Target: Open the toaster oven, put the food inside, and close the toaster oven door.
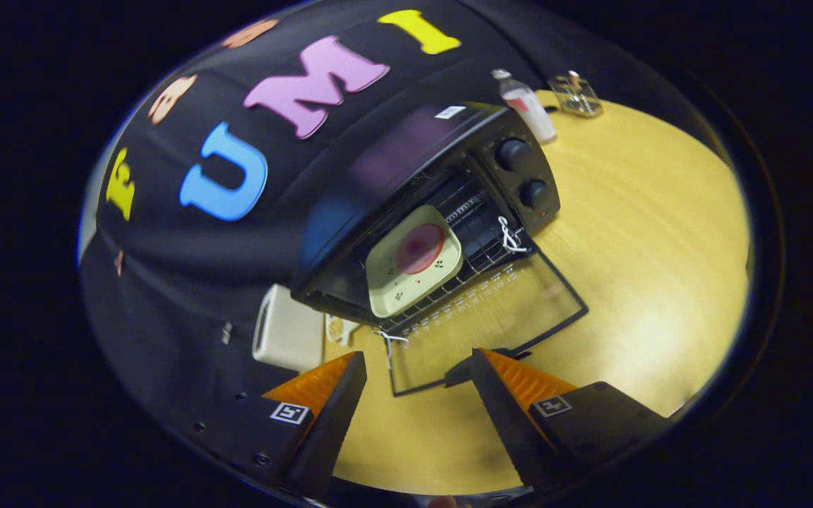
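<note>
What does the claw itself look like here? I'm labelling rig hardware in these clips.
The claw has two wedge-shaped fingers tapering to points, with ribbed inner faces. Each sits on a dark blocky mount bearing a small square black-and-white marker. Small screws dot the other mount.

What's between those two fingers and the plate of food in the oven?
In the gripper view, the open glass door lies flat between the open hand-held gripper and the plate.
</note>
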A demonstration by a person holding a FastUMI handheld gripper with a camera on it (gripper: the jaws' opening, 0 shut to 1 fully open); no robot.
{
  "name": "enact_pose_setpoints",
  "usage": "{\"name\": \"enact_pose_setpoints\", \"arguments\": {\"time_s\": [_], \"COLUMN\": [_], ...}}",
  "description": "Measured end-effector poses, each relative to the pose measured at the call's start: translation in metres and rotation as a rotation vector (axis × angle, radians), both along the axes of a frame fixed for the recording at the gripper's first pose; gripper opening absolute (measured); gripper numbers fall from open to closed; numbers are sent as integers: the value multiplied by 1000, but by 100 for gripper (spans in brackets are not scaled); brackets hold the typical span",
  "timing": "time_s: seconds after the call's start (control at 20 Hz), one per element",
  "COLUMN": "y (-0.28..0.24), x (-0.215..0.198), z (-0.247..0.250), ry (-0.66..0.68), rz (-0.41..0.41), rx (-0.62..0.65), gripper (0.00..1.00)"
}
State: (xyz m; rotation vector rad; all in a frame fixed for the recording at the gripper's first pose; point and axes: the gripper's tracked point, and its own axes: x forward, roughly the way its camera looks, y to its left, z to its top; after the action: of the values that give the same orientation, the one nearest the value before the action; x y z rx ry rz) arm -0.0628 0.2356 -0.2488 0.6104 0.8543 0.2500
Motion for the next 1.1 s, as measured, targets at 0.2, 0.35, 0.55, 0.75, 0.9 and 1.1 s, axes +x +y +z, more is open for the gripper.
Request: {"name": "enact_pose_setpoints", "arguments": {"time_s": [0.2,0.35,0.55,0.75,0.9,1.1], "y": [-4,1,15,21,20,24], "x": [-23,-46,-51,-39,-31,-21], "z": [-21,-49,-87,-117,-132,-135], "ry": [-43,10,67,119,141,148], "rz": [151,261,286,254,225,188], "rx": [-227,-340,-381,-411,-445,-455], "gripper": [99,99,100,100,100,100]}}
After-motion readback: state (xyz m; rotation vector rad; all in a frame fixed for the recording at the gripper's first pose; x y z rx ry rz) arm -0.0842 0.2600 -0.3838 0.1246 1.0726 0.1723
